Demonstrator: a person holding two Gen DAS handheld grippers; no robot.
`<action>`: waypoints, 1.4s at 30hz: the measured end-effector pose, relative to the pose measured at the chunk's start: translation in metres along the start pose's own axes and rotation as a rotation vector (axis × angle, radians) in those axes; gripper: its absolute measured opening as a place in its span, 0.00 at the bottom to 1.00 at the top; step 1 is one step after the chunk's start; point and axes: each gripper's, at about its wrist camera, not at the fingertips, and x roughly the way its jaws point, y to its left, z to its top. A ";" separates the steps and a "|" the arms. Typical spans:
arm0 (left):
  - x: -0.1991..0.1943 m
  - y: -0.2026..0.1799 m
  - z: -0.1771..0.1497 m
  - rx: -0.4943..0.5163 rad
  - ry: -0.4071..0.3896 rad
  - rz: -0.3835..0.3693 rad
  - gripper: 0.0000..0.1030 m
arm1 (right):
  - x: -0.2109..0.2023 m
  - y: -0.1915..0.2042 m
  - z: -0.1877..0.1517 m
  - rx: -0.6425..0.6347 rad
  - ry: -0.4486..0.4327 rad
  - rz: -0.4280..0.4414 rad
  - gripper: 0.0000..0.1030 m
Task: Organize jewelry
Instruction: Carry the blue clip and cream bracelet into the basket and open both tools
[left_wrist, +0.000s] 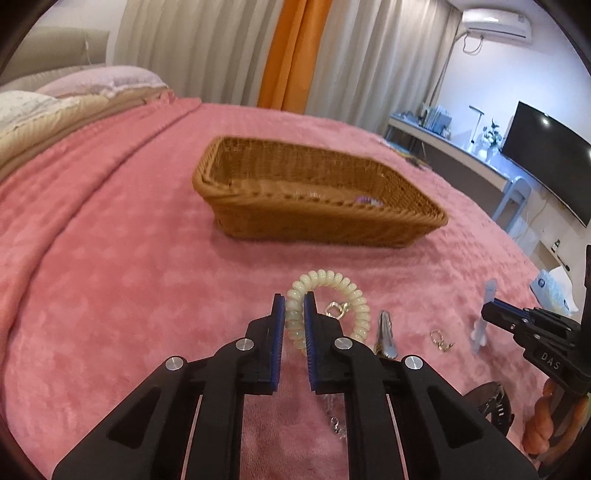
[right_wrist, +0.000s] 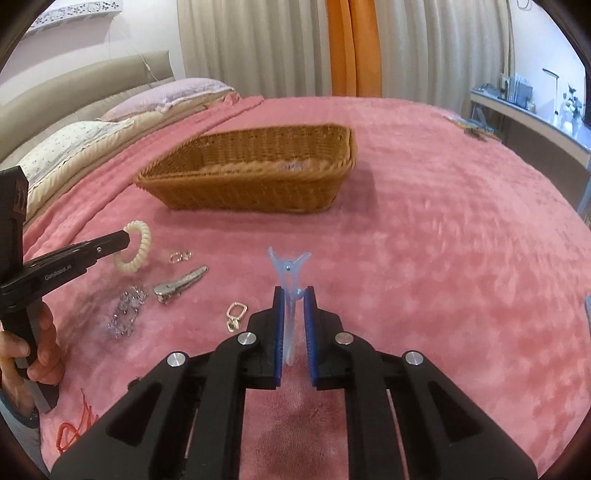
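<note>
**Two pieces gripped, basket waiting on the bed**

A cream spiral bracelet (left_wrist: 334, 306) is clamped between the blue pads of the left gripper (left_wrist: 294, 308), which is seen closed on one side of the coil. In the right wrist view the same gripper (right_wrist: 123, 240) is shown at the left edge, with the coil hanging from its tip just above the pink blanket (right_wrist: 443, 258).

A pale blue hair clip (right_wrist: 290, 280) is pinched by the right gripper (right_wrist: 294, 308); its forked end is pointed up and away from the pads, and its long body is held between them. From the left wrist view the right gripper (left_wrist: 487, 314) is seen at the right edge with the clip (left_wrist: 482, 321) standing upright in it.

A brown wicker basket (left_wrist: 236, 206) is set on the blanket beyond both grippers, well apart from them. Something purple (left_wrist: 364, 200) is glimpsed inside it, near the front wall; it is too blurred to be named.

Left lying on the blanket between the two grippers are a silver hair clip (right_wrist: 179, 286), a sparkling chain (right_wrist: 127, 314), a small gold clasp (right_wrist: 234, 317) and a pair of small rings (right_wrist: 180, 256). A dark watch (left_wrist: 493, 406) is seen near the right edge of the left view. A hand (right_wrist: 26, 354) is wrapped around the left gripper's handle.
</note>
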 end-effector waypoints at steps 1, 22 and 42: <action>-0.005 -0.001 0.002 -0.001 -0.020 -0.001 0.08 | -0.002 0.000 0.002 0.001 -0.005 -0.002 0.08; -0.024 -0.017 0.135 -0.015 -0.232 -0.034 0.08 | 0.001 0.035 0.160 -0.076 -0.187 0.061 0.08; 0.093 0.006 0.123 -0.019 -0.033 0.048 0.09 | 0.159 0.019 0.163 0.012 0.112 0.144 0.08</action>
